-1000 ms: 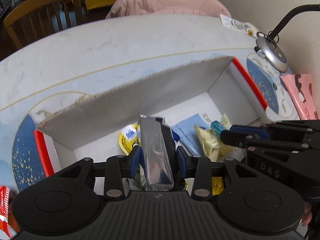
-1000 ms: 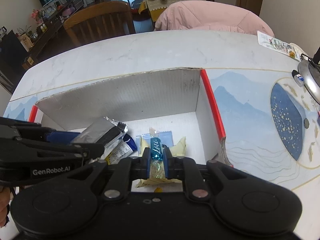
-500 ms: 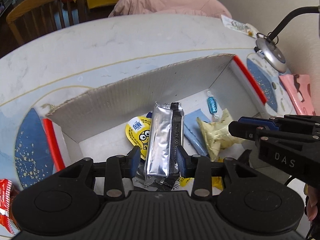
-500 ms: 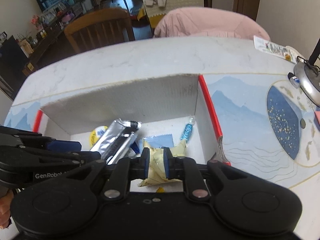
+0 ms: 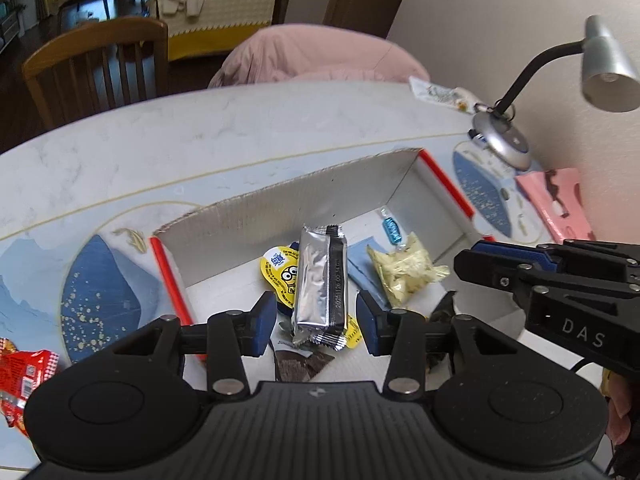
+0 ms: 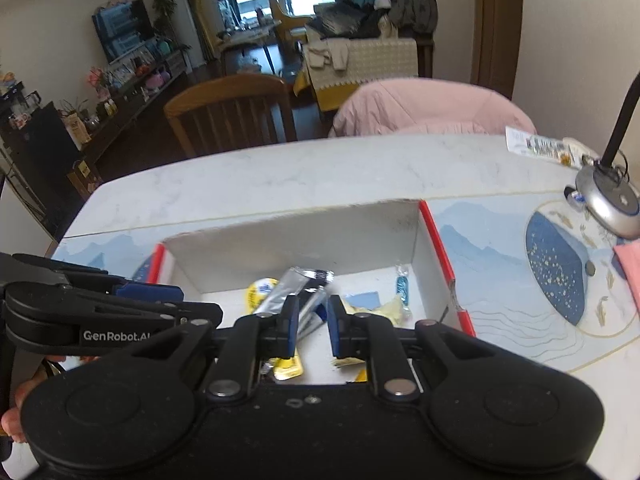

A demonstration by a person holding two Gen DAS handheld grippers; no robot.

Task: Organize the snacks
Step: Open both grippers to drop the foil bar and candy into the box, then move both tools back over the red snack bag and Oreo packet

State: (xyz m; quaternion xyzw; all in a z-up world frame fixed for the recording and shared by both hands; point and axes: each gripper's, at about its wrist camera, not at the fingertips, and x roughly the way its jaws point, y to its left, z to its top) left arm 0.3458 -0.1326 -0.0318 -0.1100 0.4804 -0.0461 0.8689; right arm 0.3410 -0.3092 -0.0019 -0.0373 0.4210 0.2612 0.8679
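Note:
An open cardboard box with red edges sits on the table and holds snacks. A silver foil bar lies in its middle over a yellow cartoon packet. A blue wrapped candy lies near the right wall beside a pale yellow bag and a blue packet. My left gripper is open and empty above the box's near side. My right gripper is open and empty, to the right of the left one.
A red snack packet lies on the table left of the box. A pink packet and a desk lamp base stand to the right. A wooden chair and a pink cushion are behind the table.
My left gripper opened and let go of the silver bar, which now lies in the box. My right gripper opened a little wider. Both grippers pulled back and up from the box.

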